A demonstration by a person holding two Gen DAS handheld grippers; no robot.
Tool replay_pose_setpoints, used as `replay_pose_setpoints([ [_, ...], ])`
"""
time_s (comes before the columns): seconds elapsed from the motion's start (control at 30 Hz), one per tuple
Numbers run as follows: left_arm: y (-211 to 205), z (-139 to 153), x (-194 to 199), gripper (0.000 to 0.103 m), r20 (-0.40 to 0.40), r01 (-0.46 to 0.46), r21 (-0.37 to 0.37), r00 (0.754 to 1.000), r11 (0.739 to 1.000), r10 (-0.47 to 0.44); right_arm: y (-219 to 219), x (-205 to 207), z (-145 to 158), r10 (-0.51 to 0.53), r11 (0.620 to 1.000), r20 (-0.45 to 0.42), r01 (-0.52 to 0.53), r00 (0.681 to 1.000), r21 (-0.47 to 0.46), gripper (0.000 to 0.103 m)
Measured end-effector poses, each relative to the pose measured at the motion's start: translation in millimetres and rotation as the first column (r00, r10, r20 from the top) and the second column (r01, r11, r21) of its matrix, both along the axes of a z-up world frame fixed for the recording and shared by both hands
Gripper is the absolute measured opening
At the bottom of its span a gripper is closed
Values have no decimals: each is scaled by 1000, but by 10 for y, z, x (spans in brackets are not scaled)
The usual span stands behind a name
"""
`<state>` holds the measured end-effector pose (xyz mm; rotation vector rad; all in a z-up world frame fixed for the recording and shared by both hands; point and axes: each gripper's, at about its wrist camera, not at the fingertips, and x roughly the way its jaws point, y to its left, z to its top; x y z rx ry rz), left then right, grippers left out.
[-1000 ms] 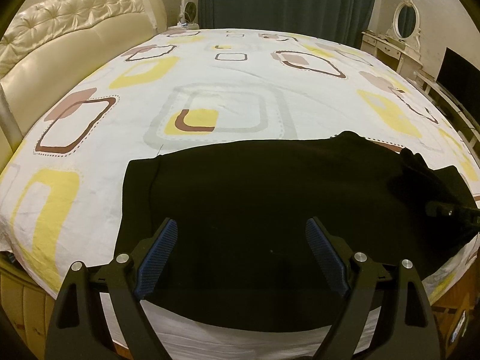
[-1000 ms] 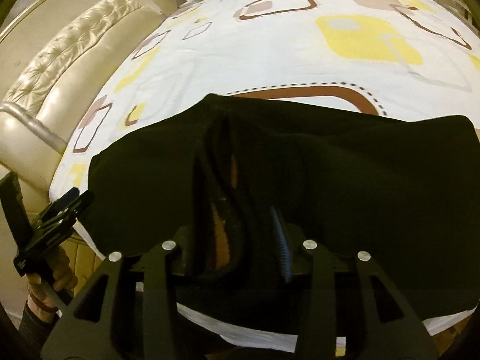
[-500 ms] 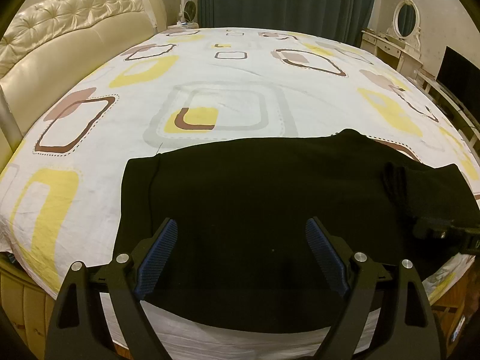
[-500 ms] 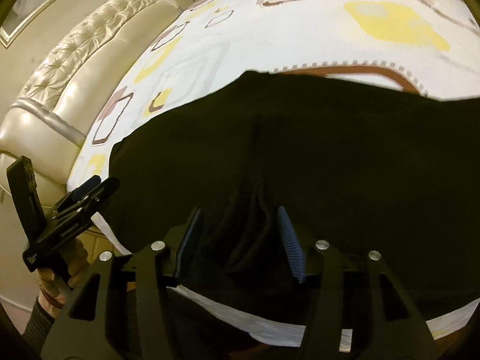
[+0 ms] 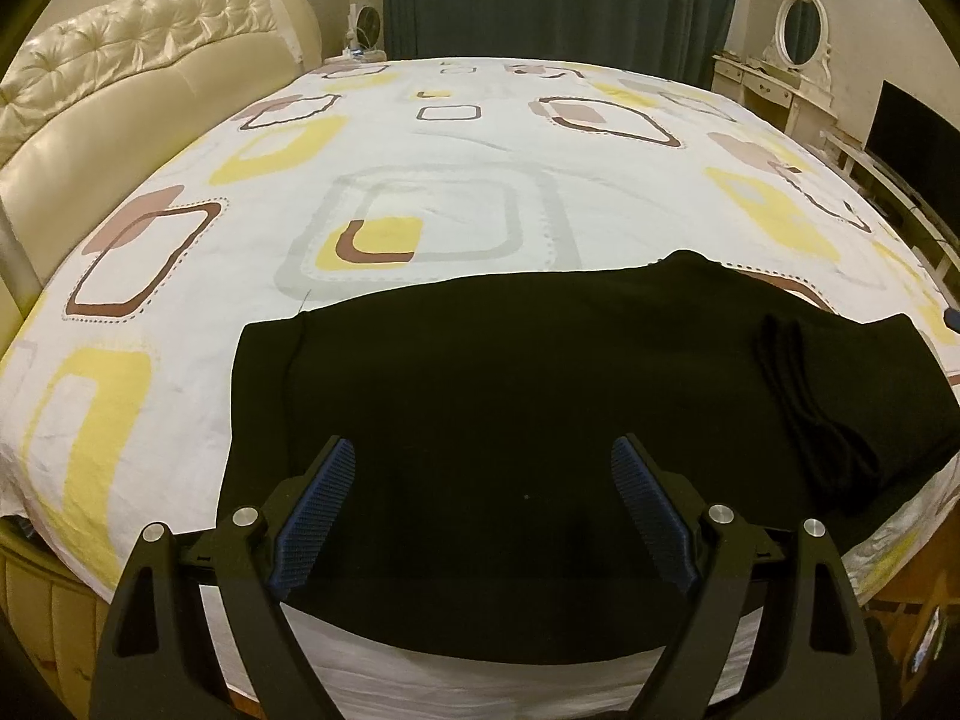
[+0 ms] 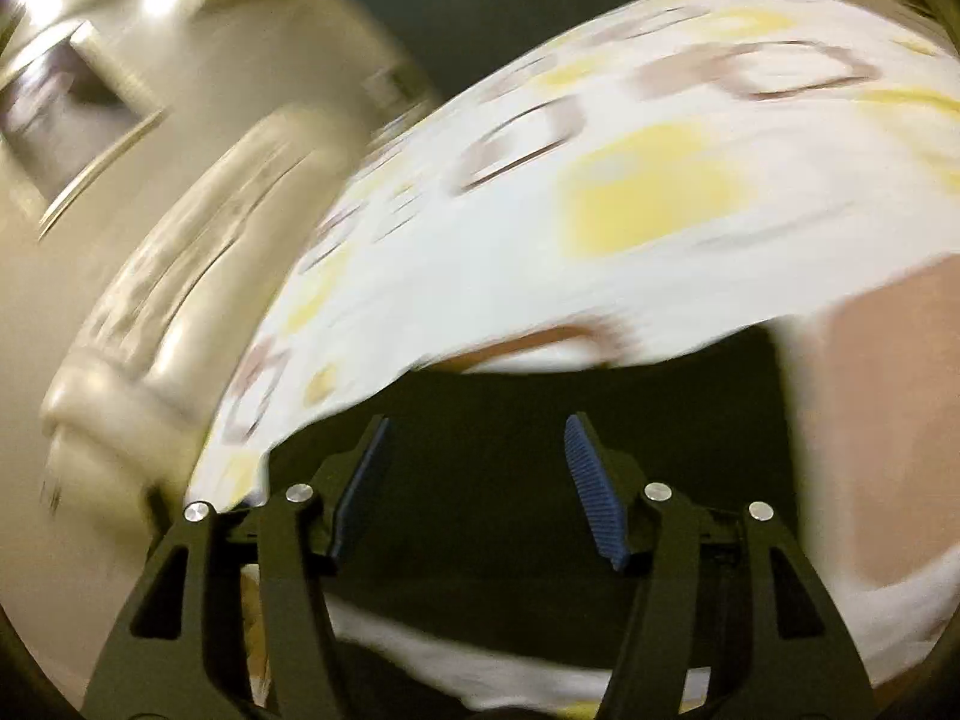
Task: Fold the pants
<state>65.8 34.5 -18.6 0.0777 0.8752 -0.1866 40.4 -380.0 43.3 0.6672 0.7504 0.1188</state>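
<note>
Right hand-held gripper has just let go w/ fingers apart, leaving black pants flat at bed edge, bunched ridge at 3 o'clock; left hand-held gripper wide apart, next fold prob.

home bedroom | bed with tufted cream headboard | beyond bed: dark curtains | right of bed: mirrored vanity

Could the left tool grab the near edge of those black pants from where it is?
Probably yes. The left tool hangs open right over the pants, which lie flat on the bed. Nothing sits between its fingers and the near edge; the right tool, open too, looks off to the side.
</note>
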Motion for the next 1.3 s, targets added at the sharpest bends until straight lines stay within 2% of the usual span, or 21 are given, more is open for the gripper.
replay_pose_setpoints([
  [0.07, -4, 4, 4, 86, 3, -1, 1, 1000, 1000, 1, -353, 43, -250, -56, 997, -82, 60, 995, 44, 59],
  [0.13, -8, -1, 3, 86, -1, -3, -3, 1000, 1000, 3, -542, 116, -545, -46, 989, -139, 64, 989, 131, 59],
  [0.2, -8, -6, 0, 86, -5, -3, -3, 1000, 1000, 3, -613, 167, -725, -34, 982, -159, 62, 987, 176, 59],
  [0.23, -12, -12, -3, 86, -7, -3, 0, 1000, 1000, 3, -608, 174, -792, -33, 980, -162, 64, 986, 187, 56],
  [0.27, -8, -17, -1, 86, -8, -3, 1, 1000, 1000, 3, -626, 202, -875, -26, 974, -169, 63, 985, 217, 41],
  [0.33, -14, -29, -4, 86, -10, 0, 5, 1000, 1000, 1, -659, 230, -986, -22, 970, -185, 65, 983, 233, 24],
  [0.37, -15, -36, -1, 86, -12, 0, 7, 1000, 1000, 0, -651, 235, -1025, -20, 970, -189, 65, 982, 233, 19],
  [0.57, -32, -68, 0, 86, -21, 6, 11, 1000, 1000, -5, -706, 228, -1078, -17, 961, -177, 65, 984, 269, 19],
  [0.7, -25, -43, -18, 86, -11, 10, 14, 1000, 1000, -10, -728, 72, -1031, -13, 943, -150, 62, 989, 328, 27],
  [0.87, -18, -22, -20, 86, -12, 6, -8, 1000, 1000, -6, -700, -329, -990, 25, 937, -142, 26, 989, 349, 39],
  [0.93, -26, -17, -22, 86, -13, 7, -9, 1000, 1000, -7, -658, -439, -1007, 52, 941, -157, 4, 986, 339, 40],
  [1.03, -43, -9, -29, 86, -10, 11, -5, 1000, 1000, -11, -641, -507, -1055, 68, 948, -186, -6, 980, 317, 39],
  [1.07, -47, -8, -27, 86, -9, 12, -3, 1000, 1000, -12, -633, -515, -1101, 59, 956, -207, 4, 976, 294, 29],
  [1.13, -54, 1, -33, 86, -6, 13, -2, 1000, 1000, -13, -636, -522, -1149, 48, 960, -212, 13, 976, 279, 25],
  [1.3, -68, 13, -34, 86, -2, 16, -1, 1000, 1000, -16, -635, -558, -1149, 36, 961, -209, 23, 977, 275, 24],
])
